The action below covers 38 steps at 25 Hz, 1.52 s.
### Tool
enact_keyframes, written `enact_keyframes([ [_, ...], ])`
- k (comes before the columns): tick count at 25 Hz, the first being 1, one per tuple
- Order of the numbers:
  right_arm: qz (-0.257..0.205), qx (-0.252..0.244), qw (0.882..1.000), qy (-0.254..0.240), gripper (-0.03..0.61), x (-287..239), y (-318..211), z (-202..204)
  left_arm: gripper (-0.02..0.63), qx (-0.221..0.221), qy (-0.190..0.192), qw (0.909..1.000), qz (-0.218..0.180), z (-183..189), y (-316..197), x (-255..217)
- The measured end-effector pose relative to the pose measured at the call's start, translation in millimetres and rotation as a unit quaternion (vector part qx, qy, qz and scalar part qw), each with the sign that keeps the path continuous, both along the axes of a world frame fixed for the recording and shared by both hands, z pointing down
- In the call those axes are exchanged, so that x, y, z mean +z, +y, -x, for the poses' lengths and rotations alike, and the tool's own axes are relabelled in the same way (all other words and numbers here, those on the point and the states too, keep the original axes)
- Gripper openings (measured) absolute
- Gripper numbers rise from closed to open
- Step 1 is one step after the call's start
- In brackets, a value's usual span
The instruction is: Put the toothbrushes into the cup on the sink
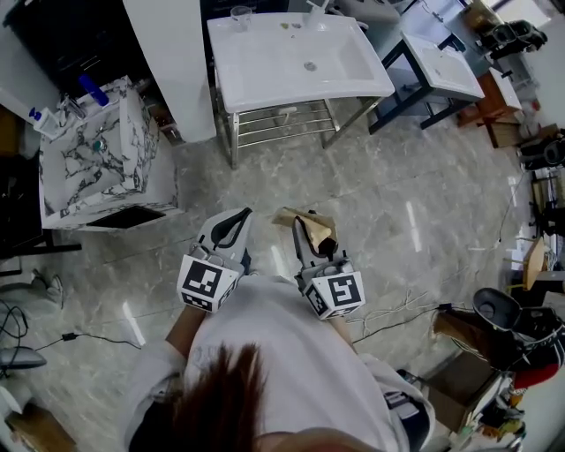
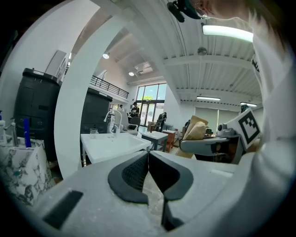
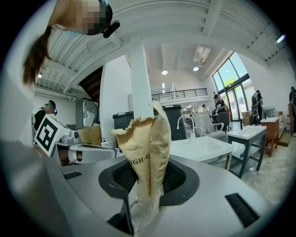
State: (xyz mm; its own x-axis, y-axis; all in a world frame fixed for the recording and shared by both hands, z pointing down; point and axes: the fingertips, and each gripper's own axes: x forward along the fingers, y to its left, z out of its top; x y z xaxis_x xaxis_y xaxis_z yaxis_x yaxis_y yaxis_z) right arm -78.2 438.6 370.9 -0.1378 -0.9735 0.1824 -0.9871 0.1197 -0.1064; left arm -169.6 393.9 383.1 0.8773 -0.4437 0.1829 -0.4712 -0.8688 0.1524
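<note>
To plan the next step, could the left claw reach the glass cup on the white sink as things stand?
Probably not yet: the left claw, shut and empty, sits close to the person, with floor lying between it and the cup.

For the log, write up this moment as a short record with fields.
left gripper: shut, empty, held low over the floor
right gripper: shut on a tan paper packet
packet contents: cannot be seen
white sink: ahead across the floor, not yet reached
cup: clear, at the sink's far left corner
</note>
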Motion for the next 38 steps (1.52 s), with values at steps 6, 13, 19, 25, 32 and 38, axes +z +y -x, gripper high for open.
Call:
enact_keyframes([
  [6,-0.004,0.023,1.0,-0.002,0.115,-3.2,-45.1,-13.0,0.015,0.025,0.004,0.9995,-0.018,-11.5,-44.9,-9.2],
  [13,-0.006,0.033,0.999,-0.006,0.115,-1.8,-80.4,-15.0,0.015,0.029,0.016,0.9994,-0.01,-7.6,-74.5,-10.3],
  [19,0.003,0.034,0.999,-0.018,0.115,6.8,-98.7,-27.2,0.015,0.023,0.003,0.9997,-0.006,-14.4,-90.3,2.0],
  [25,0.021,0.012,1.0,-0.019,0.115,13.3,-132.9,-54.4,0.015,0.004,0.004,1.0,-0.001,-37.1,-118.7,1.3],
  [32,0.008,-0.018,1.0,-0.017,0.115,3.1,-195.1,-100.2,0.015,-0.074,0.021,0.9969,-0.017,-60.4,-187.0,-12.5],
  [38,-0.004,-0.045,0.999,-0.012,0.115,-7.0,-231.8,-137.1,0.015,-0.12,0.021,0.992,-0.034,-86.1,-219.7,-25.6],
])
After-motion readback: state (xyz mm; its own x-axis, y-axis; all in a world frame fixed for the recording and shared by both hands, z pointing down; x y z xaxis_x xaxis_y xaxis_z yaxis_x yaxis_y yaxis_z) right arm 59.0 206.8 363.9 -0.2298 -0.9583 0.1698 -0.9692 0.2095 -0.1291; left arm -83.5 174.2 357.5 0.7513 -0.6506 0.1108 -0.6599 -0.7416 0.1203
